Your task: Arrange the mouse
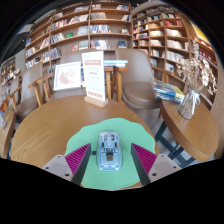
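Observation:
A pale silver-grey mouse (110,146) lies on a light green round mat (112,172) on a round wooden table (50,125). My gripper (111,158) reaches over the mat with the mouse between the fingers. The magenta pads (78,157) stand clear of the mouse, with a gap of green mat at each side. The mouse rests on the mat on its own. The fingers are open.
Beyond the table stand a display stand with a white board (67,76) and a tall sign (94,78). Bookshelves (85,28) line the back wall. Another wooden table with books (190,100) stands to the right, with a chair (138,88) nearby.

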Demonstrator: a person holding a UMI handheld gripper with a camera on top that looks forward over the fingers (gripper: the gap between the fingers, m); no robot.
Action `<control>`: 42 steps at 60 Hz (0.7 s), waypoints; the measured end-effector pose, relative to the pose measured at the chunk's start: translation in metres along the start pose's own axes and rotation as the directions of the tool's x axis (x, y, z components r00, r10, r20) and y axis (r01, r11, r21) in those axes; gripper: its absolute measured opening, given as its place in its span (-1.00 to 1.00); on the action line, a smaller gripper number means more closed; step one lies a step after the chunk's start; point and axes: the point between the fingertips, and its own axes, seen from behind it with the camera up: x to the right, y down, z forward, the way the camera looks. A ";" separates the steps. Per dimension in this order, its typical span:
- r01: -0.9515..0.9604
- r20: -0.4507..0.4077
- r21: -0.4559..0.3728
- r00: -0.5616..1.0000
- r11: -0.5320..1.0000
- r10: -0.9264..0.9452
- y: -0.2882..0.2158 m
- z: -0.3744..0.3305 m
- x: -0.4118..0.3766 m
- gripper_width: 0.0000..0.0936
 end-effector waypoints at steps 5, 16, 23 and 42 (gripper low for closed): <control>0.005 -0.013 0.028 1.000 1.000 -0.005 -0.009 -0.024 0.004 0.80; 0.008 -0.023 0.108 1.000 0.994 -0.006 -0.026 -0.128 0.006 0.83; 0.023 0.010 0.156 1.000 0.987 -0.025 -0.016 -0.199 -0.009 0.83; 0.103 0.008 0.159 0.994 0.982 -0.106 0.081 -0.304 -0.031 0.82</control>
